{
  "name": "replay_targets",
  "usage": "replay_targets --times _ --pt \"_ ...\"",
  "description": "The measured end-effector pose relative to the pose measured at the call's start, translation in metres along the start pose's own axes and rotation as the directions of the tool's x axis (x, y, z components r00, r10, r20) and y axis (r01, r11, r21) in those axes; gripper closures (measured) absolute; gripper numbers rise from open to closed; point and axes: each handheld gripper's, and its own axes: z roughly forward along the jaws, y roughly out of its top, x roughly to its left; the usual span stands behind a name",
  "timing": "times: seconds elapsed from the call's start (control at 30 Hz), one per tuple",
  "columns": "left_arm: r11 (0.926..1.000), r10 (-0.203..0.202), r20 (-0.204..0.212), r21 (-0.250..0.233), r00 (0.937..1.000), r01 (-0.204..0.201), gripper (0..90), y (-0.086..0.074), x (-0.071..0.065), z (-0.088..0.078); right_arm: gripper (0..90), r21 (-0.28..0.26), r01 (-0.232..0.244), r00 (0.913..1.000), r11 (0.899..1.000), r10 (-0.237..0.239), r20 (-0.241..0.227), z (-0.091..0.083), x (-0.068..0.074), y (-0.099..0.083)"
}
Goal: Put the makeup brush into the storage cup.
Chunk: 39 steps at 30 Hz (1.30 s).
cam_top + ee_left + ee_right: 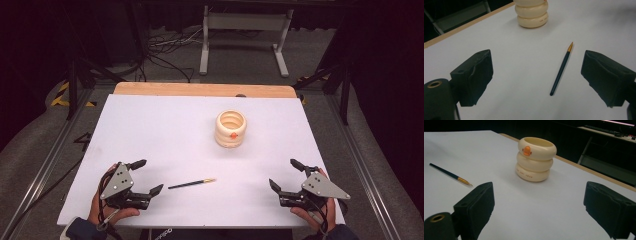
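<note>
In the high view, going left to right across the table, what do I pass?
Left gripper → pen → cream ringed holder → right gripper.

In the left gripper view, the cream ringed holder (532,15), far ahead of the jaws, is cut off by the top edge, so its rim is not seen. Small lettering on its lowest ring is too small to be read. In the high view, both forearms are cut off by the bottom edge.
</note>
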Motion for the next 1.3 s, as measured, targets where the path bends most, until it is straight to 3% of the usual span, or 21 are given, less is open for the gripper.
replay_targets --times 0.3,0.6,0.77,0.83,0.93,0.97,1.07,1.2,1.3 --pt "0.9997 0.020 0.001 -0.014 0.9998 -0.020 11.5 0.002 -0.002 0.000 10.5 -0.019 0.006 0.9999 1.000 -0.006 0.010 -0.005 0.000 0.002" --pt "0.9985 0.035 0.010 -0.043 0.9993 -0.034 11.6 0.013 -0.005 0.001 10.4 -0.050 -0.019 0.9996 0.999 0.020 0.021 -0.011 -0.003 0.005" --pt "0.9957 0.093 0.019 -0.003 0.9955 -0.093 14.3 0.029 -0.008 0.010 10.5 -0.038 -0.018 0.9996 0.999 0.019 0.019 -0.011 -0.002 0.006" --pt "0.9961 0.084 0.060 0.021 0.9946 -0.086 14.7 0.036 -0.005 0.014 10.7 -0.035 -0.020 0.9997 0.999 0.020 0.011 -0.010 -0.002 0.005" --pt "0.9942 0.098 0.067 0.037 0.9929 -0.101 15.6 0.042 -0.006 0.018 11.1 -0.015 -0.020 0.9997 1.000 0.020 0.015 -0.008 -0.002 0.004" --pt "0.9942 0.092 0.087 0.047 0.9919 -0.097 15.6 0.045 -0.006 0.021 11.1 -0.015 -0.020 0.9997 1.000 0.020 0.015 -0.008 -0.002 0.004" --pt "0.9851 0.108 0.139 0.119 0.9844 -0.125 16.7 0.055 -0.008 0.036 11.4 -0.008 -0.021 0.9997 1.000 0.021 0.006 -0.007 -0.003 0.003" --pt "0.9738 0.121 0.168 0.172 0.9784 -0.150 18.0 0.060 -0.011 0.050 11.7 0.004 -0.025 0.9997 1.000 0.025 -0.002 -0.006 -0.004 0.002" --pt "0.9480 0.131 0.214 0.258 0.9680 -0.186 20.2 0.069 -0.016 0.069 11.9 0.007 -0.032 0.9994 0.999 0.032 -0.009 -0.005 -0.004 0.001"
